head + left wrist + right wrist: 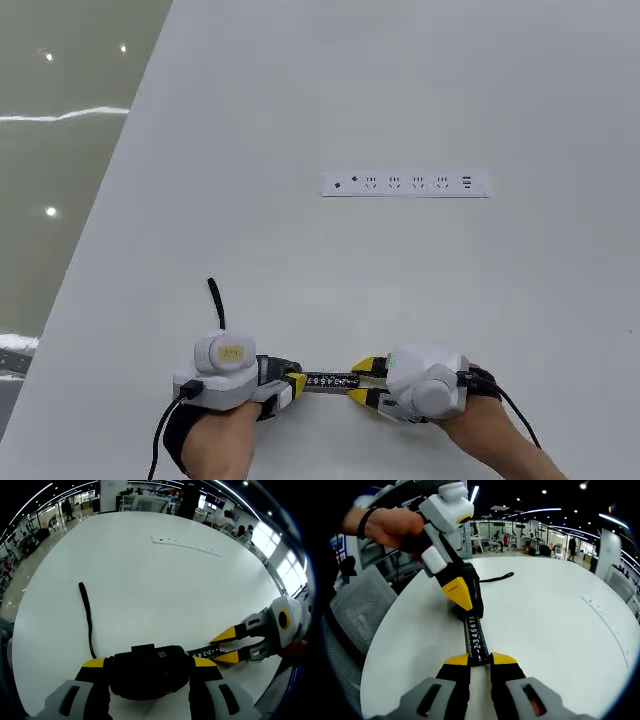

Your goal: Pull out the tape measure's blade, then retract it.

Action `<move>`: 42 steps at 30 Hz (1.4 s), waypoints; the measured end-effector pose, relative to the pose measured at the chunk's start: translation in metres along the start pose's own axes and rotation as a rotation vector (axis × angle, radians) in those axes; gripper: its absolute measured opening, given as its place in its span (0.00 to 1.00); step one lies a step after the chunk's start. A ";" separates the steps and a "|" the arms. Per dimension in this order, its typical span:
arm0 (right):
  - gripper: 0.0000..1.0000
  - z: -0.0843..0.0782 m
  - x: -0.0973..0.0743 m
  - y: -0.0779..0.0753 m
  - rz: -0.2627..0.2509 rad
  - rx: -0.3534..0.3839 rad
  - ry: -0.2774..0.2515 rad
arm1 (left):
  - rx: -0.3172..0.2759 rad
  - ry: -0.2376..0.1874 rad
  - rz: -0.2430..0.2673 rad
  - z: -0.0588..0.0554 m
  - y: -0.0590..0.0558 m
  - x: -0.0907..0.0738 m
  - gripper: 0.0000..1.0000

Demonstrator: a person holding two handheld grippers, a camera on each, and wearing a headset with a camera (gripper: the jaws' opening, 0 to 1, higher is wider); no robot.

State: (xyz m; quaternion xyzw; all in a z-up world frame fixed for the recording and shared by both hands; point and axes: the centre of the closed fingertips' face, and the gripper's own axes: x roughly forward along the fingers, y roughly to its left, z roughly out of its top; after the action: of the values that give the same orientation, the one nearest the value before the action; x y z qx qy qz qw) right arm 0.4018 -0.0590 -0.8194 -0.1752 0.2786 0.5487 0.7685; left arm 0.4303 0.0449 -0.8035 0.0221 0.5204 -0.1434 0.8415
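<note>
A broad white table (420, 90) takes up most of the head view, and its bare top runs far ahead and out to the right. In the two gripper views an open office lies beyond it, with ceiling lights, desks and seated people at a distance, and windows on one side. A glossy pale floor (60, 140) lies past the table's left edge, which slants from the top of the head view down to its lower left corner. A grey mesh chair (355, 610) stands off the table's rim in the right gripper view. A white power strip (405, 184) lies flat on the table, well ahead of the grippers, with open surface between it and them. Both grippers work close to the near edge, each held in a hand, and point at each other. The left gripper (149, 661) has its yellow-tipped jaws clamped on either side of the black tape measure case (145, 677), which sits on the table just in from the near edge. The right gripper (479, 659) has its jaws pinched together on the end of the blade (474, 630). The blade is drawn out a short way and spans the gap between the two grippers, its printed numbers facing up. A thin black strap (86, 610) trails from the case across the table, away from the person.
</note>
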 end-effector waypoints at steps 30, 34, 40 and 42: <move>0.13 -0.003 0.000 -0.001 0.035 -0.041 -0.016 | -0.017 0.008 -0.032 0.003 0.002 0.001 0.62; 0.13 -0.003 0.000 -0.001 0.035 -0.040 -0.015 | -0.016 0.004 -0.031 0.003 0.002 0.001 0.61; 0.12 0.001 0.007 0.000 0.031 -0.028 -0.008 | -0.027 0.005 -0.048 0.003 0.004 0.002 0.61; 0.12 0.002 0.008 0.000 0.022 -0.018 -0.012 | -0.029 0.008 -0.045 0.003 0.003 0.002 0.61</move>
State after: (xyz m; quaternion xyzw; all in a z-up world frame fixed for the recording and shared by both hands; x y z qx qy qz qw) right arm 0.4043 -0.0519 -0.8225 -0.1757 0.2709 0.5606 0.7625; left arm 0.4345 0.0469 -0.8041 -0.0012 0.5262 -0.1548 0.8362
